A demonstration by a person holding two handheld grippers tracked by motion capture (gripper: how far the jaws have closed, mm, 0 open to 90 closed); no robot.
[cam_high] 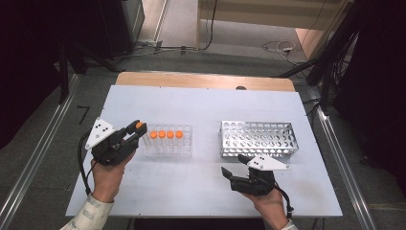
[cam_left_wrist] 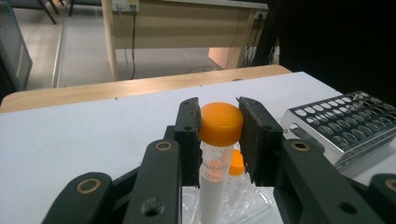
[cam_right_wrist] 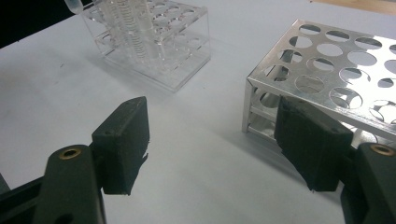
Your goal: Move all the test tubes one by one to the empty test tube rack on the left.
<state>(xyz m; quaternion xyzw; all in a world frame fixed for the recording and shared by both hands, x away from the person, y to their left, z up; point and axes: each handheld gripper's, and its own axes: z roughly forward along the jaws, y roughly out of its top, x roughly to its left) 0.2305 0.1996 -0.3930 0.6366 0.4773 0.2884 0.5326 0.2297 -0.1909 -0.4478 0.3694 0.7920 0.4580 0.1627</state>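
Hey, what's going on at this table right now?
A person is working at a white table with a handheld gripper in each hand. The left gripper is shut on an orange-capped tube, held by its cap beside the clear rack, where four more orange-capped tubes stand in a row. The right gripper is open and holds nothing, close to the near corner of the metal rack, whose holes look empty.

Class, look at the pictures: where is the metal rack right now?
In the high view the metal rack stands on the table's right half, right of the clear rack of orange-capped tubes and just beyond the open right gripper.
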